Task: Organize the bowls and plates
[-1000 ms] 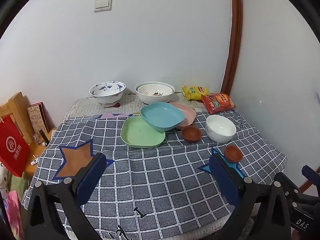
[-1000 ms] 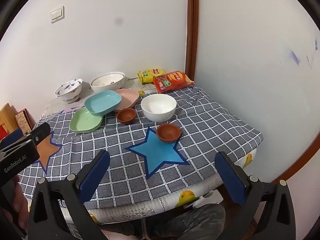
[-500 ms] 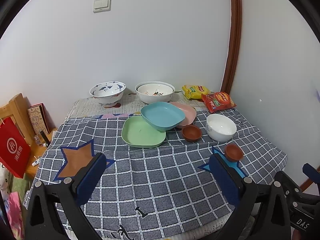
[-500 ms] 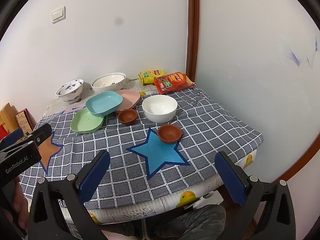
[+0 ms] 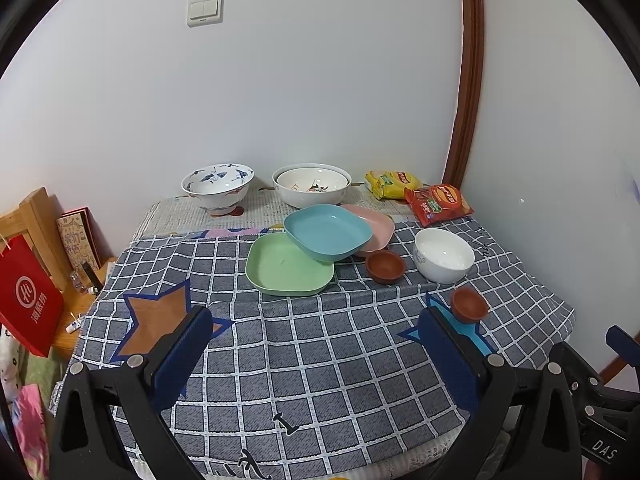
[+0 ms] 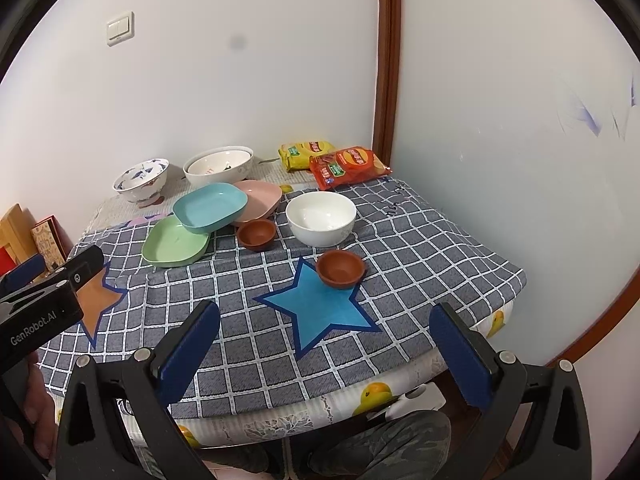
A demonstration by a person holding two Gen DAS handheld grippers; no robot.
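Square plates: I count three, the green plate (image 5: 289, 271), the blue plate (image 5: 327, 232) and the pink plate (image 5: 376, 226).
Small brown bowls: two, the far brown bowl (image 5: 385, 266) and the near brown bowl (image 5: 469, 304).
White bowl (image 5: 443, 255): one.
Patterned bowls, far side: two, the crane bowl (image 5: 217, 187) and the wide bowl (image 5: 311, 185).
Snack bags: two, the yellow bag (image 5: 392, 183) and the red bag (image 5: 438, 203).
Cloth stars: two, the orange star (image 5: 160, 318) and the blue star (image 6: 320, 308).

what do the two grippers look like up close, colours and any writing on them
Both are black plastic clamp frames with silver screws, and each finger carries a dark blue pad. The left gripper also shows side-on in the right wrist view, where its black body reads "GenRobot.AI" in white. The right gripper appears at the edge of the left wrist view with white letters "DAS". No cables show. The person wears dark camouflage-patterned trousers.
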